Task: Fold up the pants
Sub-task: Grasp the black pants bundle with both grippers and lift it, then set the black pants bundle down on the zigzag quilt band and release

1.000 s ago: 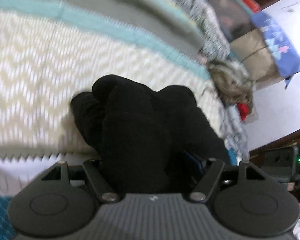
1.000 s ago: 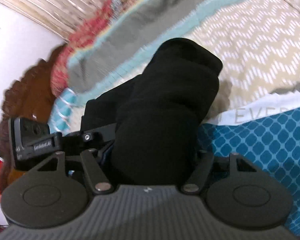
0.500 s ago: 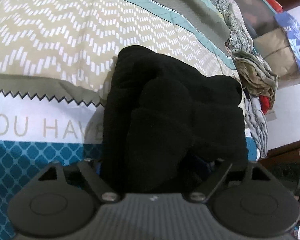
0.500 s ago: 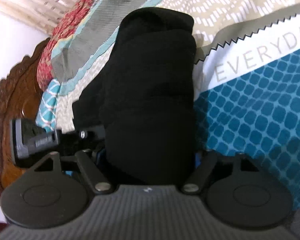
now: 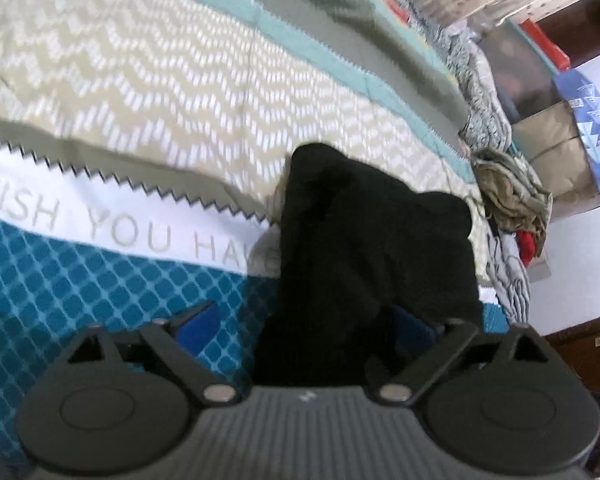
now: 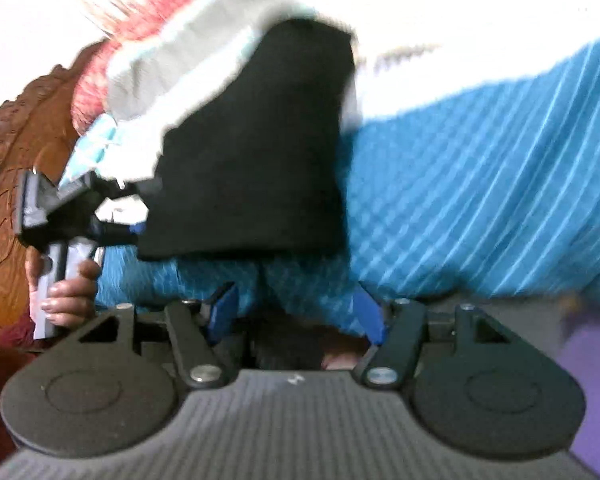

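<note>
Your patterned bedspread (image 5: pixel 148 92) fills both views, the folded black pants (image 5: pixel 364 248) lying on it; your left gripper (image 5: pixel 300 320), jaws just widened, straddles them loosely, while your right gripper (image 6: pixel 296 308), just narrowing, stands open and empty.

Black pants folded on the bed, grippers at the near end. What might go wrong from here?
1. The left gripper, whose jaws have just been opening, has the near end of the pants between its fingers; pulling back could snag the cloth and drag the fold open.
2. The bundle looks thick and lumpy on the soft bedspread, so its top layers may slump open.
</note>
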Motion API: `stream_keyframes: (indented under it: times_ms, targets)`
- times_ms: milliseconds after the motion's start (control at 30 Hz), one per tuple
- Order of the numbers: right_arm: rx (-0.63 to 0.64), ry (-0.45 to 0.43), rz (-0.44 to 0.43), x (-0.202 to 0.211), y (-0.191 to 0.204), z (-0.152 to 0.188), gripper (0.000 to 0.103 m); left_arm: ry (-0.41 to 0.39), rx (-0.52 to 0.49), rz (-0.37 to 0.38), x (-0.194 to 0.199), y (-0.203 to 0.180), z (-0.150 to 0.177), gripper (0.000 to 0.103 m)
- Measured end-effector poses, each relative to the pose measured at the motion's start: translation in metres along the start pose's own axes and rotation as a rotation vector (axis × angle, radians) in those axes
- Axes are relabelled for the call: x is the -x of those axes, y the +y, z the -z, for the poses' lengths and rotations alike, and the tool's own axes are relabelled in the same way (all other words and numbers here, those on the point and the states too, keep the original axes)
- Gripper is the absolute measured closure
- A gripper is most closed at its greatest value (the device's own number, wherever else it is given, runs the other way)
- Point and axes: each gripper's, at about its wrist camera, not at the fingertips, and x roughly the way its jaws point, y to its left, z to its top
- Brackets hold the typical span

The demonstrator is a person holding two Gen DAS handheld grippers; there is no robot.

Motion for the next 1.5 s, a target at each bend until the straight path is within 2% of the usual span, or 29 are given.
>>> stream_keyframes:
  times_ms: [133,200,300,367,400,467,533,567,633,667,700,767,900,1000,1067,1100,1133,1167,1200,1233,1267,1300,1400,1500]
  targets:
    - [-0.062,-0.189,-0.002,0.024,-0.019,-0.028,0.034,0.014,-0.019,0.025,-0.011,-0.011,-0.008,0.003]
    - [-0.033,-0.246,0.005,0.016,-0.016,-0.043,0.024,0.036,-0.036,0.033,-0.028,-0.021,-0.012,0.002]
    - [0.017,-0.273,0.035,-0.017,-0.005,-0.061,0.018,0.086,-0.04,0.035,-0.057,-0.032,-0.016,0.004]
    - [0.039,-0.233,0.022,-0.051,-0.003,-0.074,0.018,0.113,-0.065,0.016,-0.074,-0.037,-0.012,0.009]
    - [0.042,-0.19,0.027,-0.072,-0.001,-0.078,0.022,0.112,-0.083,0.002,-0.079,-0.04,-0.009,0.01]
    - [0.083,-0.104,0.011,-0.101,0.018,-0.073,0.043,0.091,-0.11,-0.003,-0.077,-0.043,-0.003,0.024]
    - [0.3,-0.123,0.115,-0.111,0.056,-0.059,0.044,0.075,-0.106,0.003,-0.068,-0.037,-0.001,0.048]
    - [0.373,-0.129,0.138,-0.111,0.074,-0.054,0.049,0.068,-0.074,0.029,-0.063,-0.029,-0.001,0.054]
    - [0.446,-0.144,0.067,-0.097,0.099,-0.058,0.062,0.05,0.038,0.12,-0.048,-0.015,-0.005,0.063]
    - [0.484,-0.163,0.015,-0.088,0.111,-0.063,0.074,0.033,0.074,0.157,-0.04,-0.015,-0.011,0.063]
    - [0.516,-0.176,-0.02,-0.082,0.123,-0.072,0.076,0.002,0.074,0.17,-0.03,-0.02,-0.02,0.063]
    - [0.573,-0.235,-0.039,-0.075,0.142,-0.098,0.076,-0.067,0.035,0.182,-0.013,-0.036,-0.044,0.063]
    - [0.571,-0.346,-0.099,-0.07,0.152,-0.179,0.077,-0.227,-0.075,0.157,0.015,-0.073,-0.111,0.063]
    - [0.538,-0.405,-0.126,-0.081,0.136,-0.225,0.077,-0.288,-0.108,0.12,0.011,-0.089,-0.154,0.062]
    - [0.479,-0.433,-0.124,-0.105,0.114,-0.248,0.076,-0.326,-0.113,0.036,-0.008,-0.093,-0.175,0.048]
    - [0.453,-0.447,-0.095,-0.123,0.101,-0.255,0.069,-0.338,-0.104,-0.022,-0.022,-0.092,-0.182,0.026]
    - [0.413,-0.44,-0.032,-0.145,0.085,-0.262,0.064,-0.333,-0.088,-0.099,-0.042,-0.088,-0.186,0.019]
    - [0.371,-0.398,0.068,-0.171,0.073,-0.268,0.06,-0.305,-0.068,-0.16,-0.059,-0.082,-0.187,0.021]
    - [0.338,-0.339,0.174,-0.192,0.057,-0.27,0.06,-0.248,-0.039,-0.215,-0.08,-0.073,-0.186,0.029]
    - [0.313,-0.297,0.24,-0.205,0.04,-0.267,0.06,-0.201,-0.013,-0.225,-0.093,-0.065,-0.182,0.038]
    - [0.282,-0.29,0.25,-0.207,0.022,-0.26,0.06,-0.165,0.012,-0.184,-0.1,-0.054,-0.172,0.039]
    - [0.249,-0.299,0.238,-0.203,0.008,-0.252,0.06,-0.165,0.015,-0.148,-0.1,-0.047,-0.16,0.038]
    - [0.161,-0.33,0.19,-0.169,-0.025,-0.217,0.06,-0.201,-0.056,-0.122,-0.079,-0.042,-0.13,0.036]
    - [0.169,-0.318,0.138,-0.124,-0.03,-0.167,0.06,-0.216,-0.161,-0.084,-0.044,-0.045,-0.091,0.032]
